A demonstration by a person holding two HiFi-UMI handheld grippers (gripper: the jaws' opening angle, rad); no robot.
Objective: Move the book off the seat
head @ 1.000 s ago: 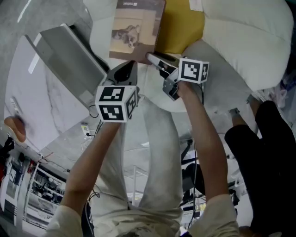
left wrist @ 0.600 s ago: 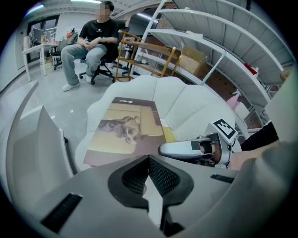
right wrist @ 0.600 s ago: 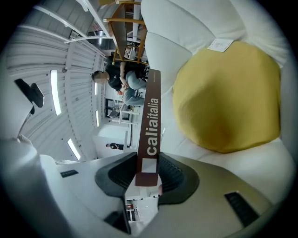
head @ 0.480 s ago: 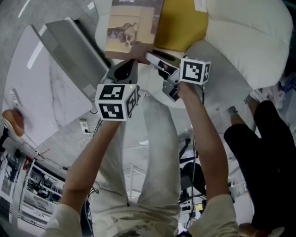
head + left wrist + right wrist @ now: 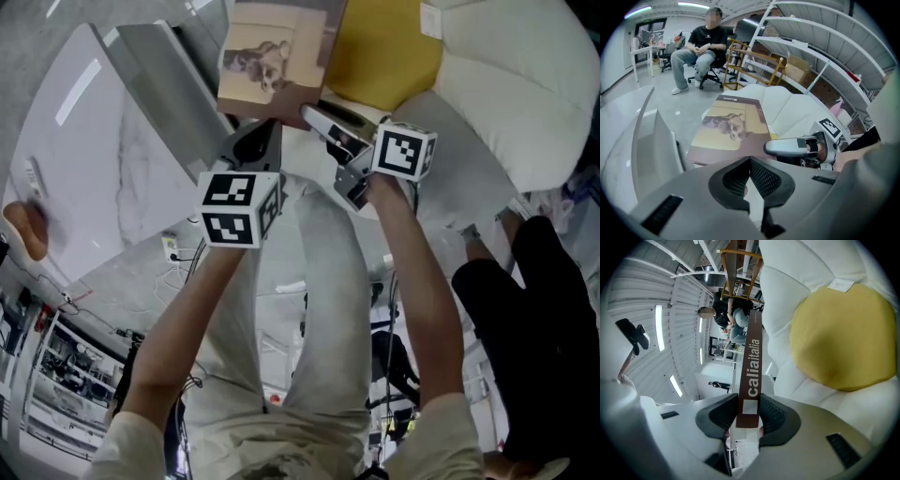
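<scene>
Far left: white bench (image 5: pixel 103 178), partly out of frame, with a grey slab (image 5: pixel 164 84) beside it. Next, left tongs (image 5: pixel 258 141) pressed together on nothing, just short of the book (image 5: pixel 272 61). Book over the left front corner of the seat (image 5: pixel 525 75), beside yellow cushion (image 5: pixel 384 56), top cut off in head view. Clamped on its brown spine at the near corner: right tongs (image 5: pixel 316 117). Seat beneath the book hidden; resting or lifted, hard to tell.

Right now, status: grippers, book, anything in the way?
Right gripper shut on brown-spined picture book. Left gripper shut, empty. Book over white cushioned seat, not yet off. Round yellow cushion alongside, not blocking.
</scene>
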